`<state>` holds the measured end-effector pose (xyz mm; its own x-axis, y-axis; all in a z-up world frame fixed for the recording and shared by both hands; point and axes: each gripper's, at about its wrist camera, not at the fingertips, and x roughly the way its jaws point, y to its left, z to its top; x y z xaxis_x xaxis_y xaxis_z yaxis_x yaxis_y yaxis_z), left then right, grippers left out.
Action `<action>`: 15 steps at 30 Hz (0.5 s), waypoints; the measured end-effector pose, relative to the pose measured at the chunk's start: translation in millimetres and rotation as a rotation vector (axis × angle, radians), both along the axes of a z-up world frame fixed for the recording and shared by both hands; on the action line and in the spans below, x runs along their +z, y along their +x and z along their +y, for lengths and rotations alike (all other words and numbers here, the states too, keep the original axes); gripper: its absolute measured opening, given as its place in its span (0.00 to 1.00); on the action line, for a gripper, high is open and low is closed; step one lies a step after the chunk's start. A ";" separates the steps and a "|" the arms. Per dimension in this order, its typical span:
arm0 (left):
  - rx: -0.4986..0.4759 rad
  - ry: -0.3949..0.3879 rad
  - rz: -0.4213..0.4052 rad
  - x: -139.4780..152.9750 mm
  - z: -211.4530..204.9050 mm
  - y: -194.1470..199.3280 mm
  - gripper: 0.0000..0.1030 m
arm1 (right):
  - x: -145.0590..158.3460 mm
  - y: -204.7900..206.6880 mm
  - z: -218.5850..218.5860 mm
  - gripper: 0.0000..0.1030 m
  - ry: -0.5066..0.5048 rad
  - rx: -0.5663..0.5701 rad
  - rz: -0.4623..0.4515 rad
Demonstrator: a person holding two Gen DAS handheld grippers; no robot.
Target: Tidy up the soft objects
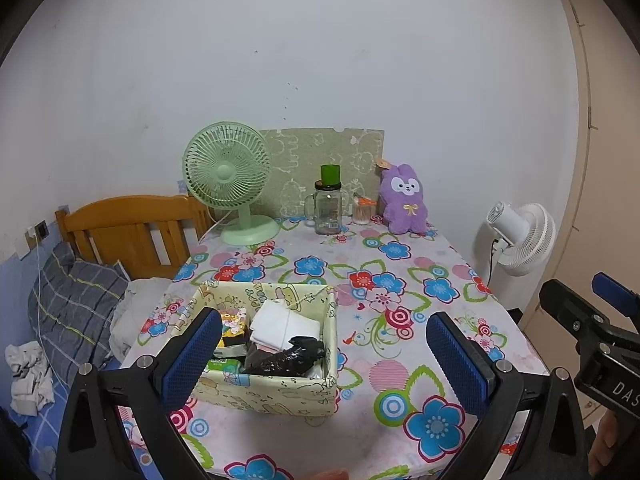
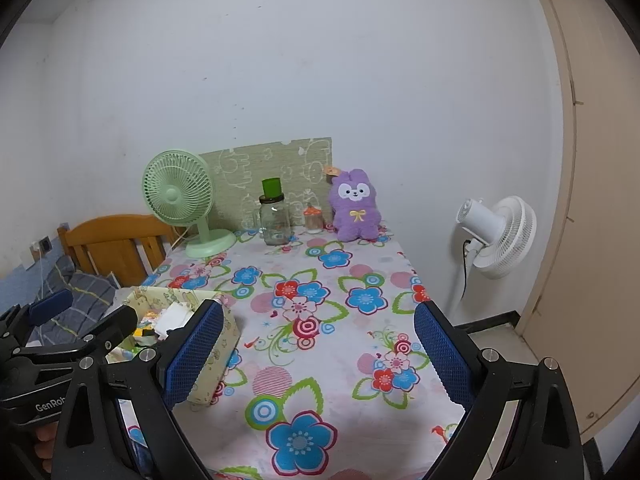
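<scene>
A purple plush rabbit (image 1: 403, 200) (image 2: 356, 206) sits upright at the table's far edge against the wall. A pale yellow fabric box (image 1: 264, 394) (image 2: 218, 340) stands near the front left of the table and holds white cloth (image 1: 280, 326), a black bag (image 1: 286, 356) and small packets. My left gripper (image 1: 324, 360) is open just in front of the box, its fingers empty. My right gripper (image 2: 318, 354) is open over the table's front, right of the box, also empty. Each gripper shows at the edge of the other's view.
On the flowered tablecloth (image 1: 400, 292) at the back stand a green desk fan (image 1: 228, 180), a glass jar with a green cup on top (image 1: 328, 204) and a small jar (image 1: 362, 212). A white floor fan (image 1: 520, 236) stands right of the table. A bed with wooden headboard (image 1: 132, 232) lies left.
</scene>
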<state>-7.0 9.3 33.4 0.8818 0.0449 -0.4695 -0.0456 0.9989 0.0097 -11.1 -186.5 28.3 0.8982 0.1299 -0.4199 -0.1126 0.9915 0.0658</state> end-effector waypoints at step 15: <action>0.006 -0.015 0.000 3.1 1.9 -0.8 1.00 | 0.8 -2.6 6.5 0.95 0.002 0.017 -0.009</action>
